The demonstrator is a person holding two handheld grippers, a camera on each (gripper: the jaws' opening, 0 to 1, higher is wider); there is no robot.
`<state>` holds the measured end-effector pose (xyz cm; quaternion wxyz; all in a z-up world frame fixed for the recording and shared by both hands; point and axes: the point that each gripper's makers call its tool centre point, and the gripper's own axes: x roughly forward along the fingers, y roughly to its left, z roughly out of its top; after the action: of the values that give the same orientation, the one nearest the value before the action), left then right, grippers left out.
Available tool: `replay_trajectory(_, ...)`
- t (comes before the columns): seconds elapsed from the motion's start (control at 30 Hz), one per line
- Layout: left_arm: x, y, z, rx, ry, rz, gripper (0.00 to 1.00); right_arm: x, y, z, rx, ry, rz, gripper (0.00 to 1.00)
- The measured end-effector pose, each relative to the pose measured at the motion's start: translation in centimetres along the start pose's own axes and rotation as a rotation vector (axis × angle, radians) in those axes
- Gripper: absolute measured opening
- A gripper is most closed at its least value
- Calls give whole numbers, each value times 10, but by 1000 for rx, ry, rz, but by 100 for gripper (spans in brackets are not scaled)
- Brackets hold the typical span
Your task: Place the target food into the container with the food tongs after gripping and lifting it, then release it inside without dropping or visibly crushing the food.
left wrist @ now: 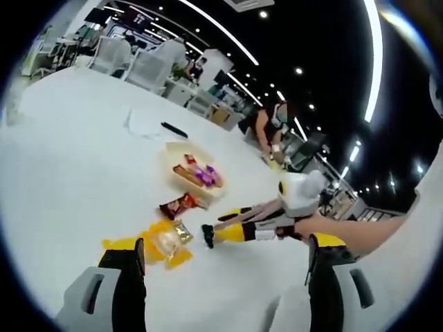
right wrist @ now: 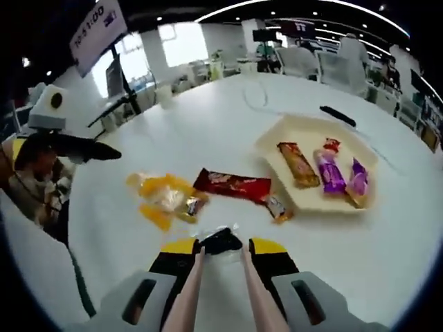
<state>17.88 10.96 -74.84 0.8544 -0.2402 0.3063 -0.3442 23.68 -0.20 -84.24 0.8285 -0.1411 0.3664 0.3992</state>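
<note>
Red snack bar [right wrist: 232,185] | on table, apparently just beyond tongs [right wrist: 220,242].

A white round counter [right wrist: 208,131] carries a cream tray [right wrist: 273,142] holding wrapped snacks. Beside the tray lies a red snack bar [right wrist: 232,185], then a clear-and-yellow snack packet [right wrist: 163,197]. Farther off lie a black pen [left wrist: 174,129] and a white cable [left wrist: 138,128].

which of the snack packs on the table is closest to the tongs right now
The yellow packet with the clear window, just left of the tong tips. The red wrapper lies slightly farther, and the three bars in the cream tray are farthest.
</note>
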Motion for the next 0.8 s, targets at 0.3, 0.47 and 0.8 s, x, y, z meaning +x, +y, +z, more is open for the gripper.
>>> replay_trajectory(0.3,1,-1,-2,3,4,3,99,-13,-4,11,160,-73,-91,29)
replay_trajectory(0.47,3,-3,-3,2,8,-3,99,-3,-4,13,240,-63,-152,29)
replay_trajectory(0.8,-3,1,-1,6,9,11,98,11,2,20,219,-61,-148,29)
